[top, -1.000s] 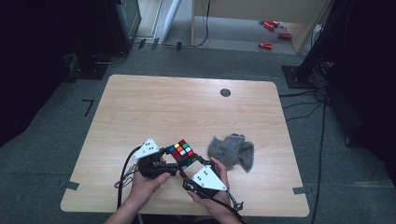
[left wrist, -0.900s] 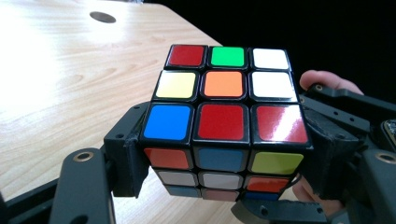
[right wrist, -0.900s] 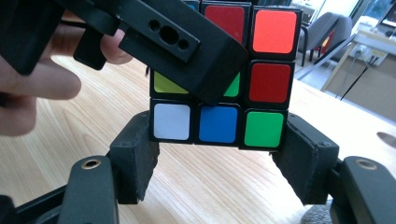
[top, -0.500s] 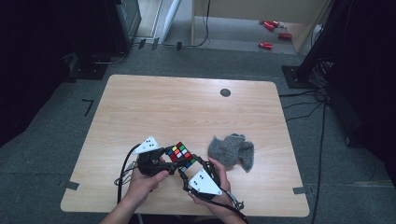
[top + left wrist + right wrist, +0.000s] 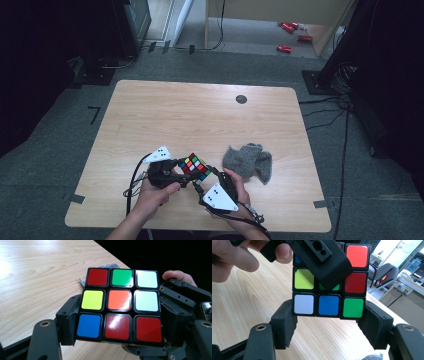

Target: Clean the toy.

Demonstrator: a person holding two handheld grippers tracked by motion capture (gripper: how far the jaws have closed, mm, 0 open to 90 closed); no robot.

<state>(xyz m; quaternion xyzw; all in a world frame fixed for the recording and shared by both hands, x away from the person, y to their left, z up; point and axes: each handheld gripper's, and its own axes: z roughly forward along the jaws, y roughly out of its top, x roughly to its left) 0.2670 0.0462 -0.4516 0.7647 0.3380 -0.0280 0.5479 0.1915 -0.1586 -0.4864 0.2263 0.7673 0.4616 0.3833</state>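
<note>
Left gripper view: the left claw (image 5: 117, 340) is clamped on the puzzle cube (image 5: 120, 307), its padded jaws bearing on the two opposite sides of the bottom layer. The face toward the camera reads red, green, white along the top row, yellow, orange, white in the middle, blue, red, red below. The right claw's black jaw (image 5: 182, 290) sits against the cube's far side, with a fingertip (image 5: 176, 276) visible above it.

Right gripper view: the right claw (image 5: 328, 325) likewise grips the cube (image 5: 352, 285), jaws pressed to either side of the lowest row (white, blue, green). The left claw's jaw (image 5: 322, 262) crosses in front of the upper layers, with the left hand (image 5: 234, 257) behind it.

High view: both claws meet at the cube (image 5: 195, 167), held just above the tabletop (image 5: 200, 115) near its front edge. Judgement: each claw holds a different layer at a different angle, an arrangement suited to twisting one layer against the rest. Whether a layer is partly turned is hard to tell; the rows appear aligned.

A crumpled grey cloth (image 5: 248, 161) lies on the tabletop just beside the right hand (image 5: 235, 182), apart from the cube. A small dark disc (image 5: 241, 99) sits well apart near the far edge.
</note>
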